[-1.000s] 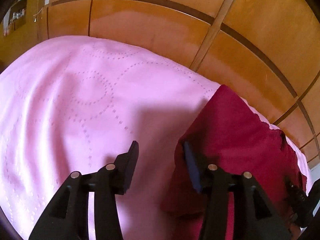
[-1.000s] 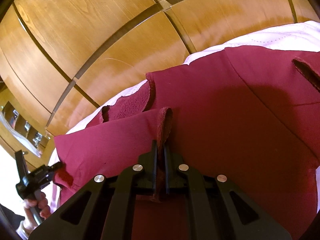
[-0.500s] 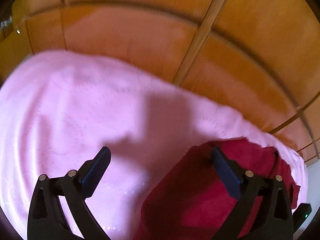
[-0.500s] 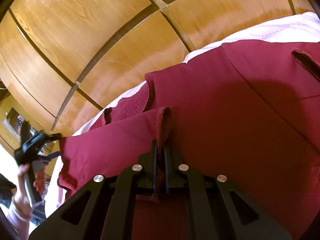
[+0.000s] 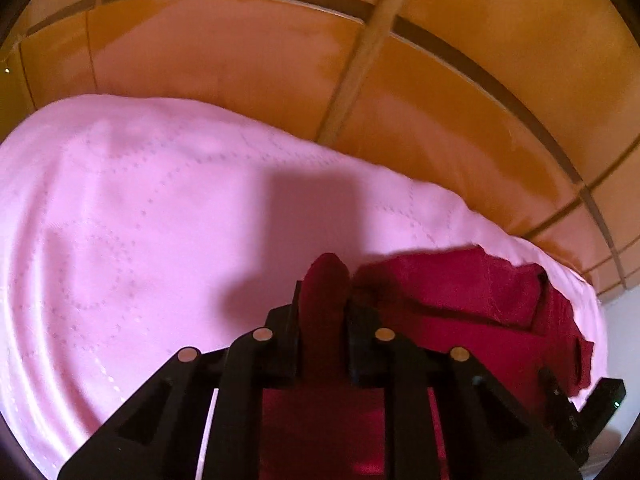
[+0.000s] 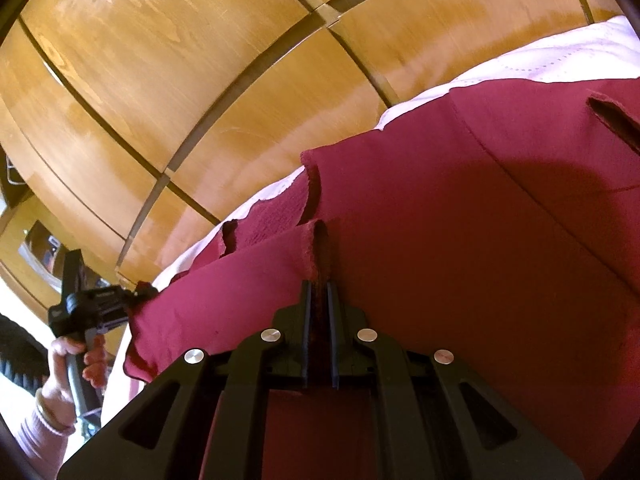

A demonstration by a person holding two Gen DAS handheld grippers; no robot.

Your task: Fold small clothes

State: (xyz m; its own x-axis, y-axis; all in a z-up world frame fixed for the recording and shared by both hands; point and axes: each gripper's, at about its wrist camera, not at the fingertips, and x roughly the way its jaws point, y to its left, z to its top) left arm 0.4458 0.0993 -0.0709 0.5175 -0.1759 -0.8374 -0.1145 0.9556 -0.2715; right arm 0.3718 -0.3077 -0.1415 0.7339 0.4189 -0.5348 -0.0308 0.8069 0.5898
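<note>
A dark red garment point(image 6: 460, 220) lies on a pink quilted bed cover point(image 5: 140, 220). My left gripper point(image 5: 323, 292) is shut on a bunched corner of the garment point(image 5: 460, 292) at its left end. My right gripper point(image 6: 319, 286) is shut on a fold of the garment's edge, with cloth standing up between the fingers. The left gripper also shows in the right wrist view point(image 6: 136, 294), held by a hand at the garment's far left corner. A slit or pocket opening point(image 6: 612, 116) shows at the garment's upper right.
A wooden panelled headboard or wall point(image 5: 280, 60) rises right behind the bed; it also shows in the right wrist view point(image 6: 180, 80). The pink cover spreads wide to the left of the garment. The right gripper's body point(image 5: 580, 412) shows at the lower right of the left wrist view.
My left gripper was open beside the garment's corner, opened wider, then shut on that corner. My right gripper has stayed shut on the garment's edge.
</note>
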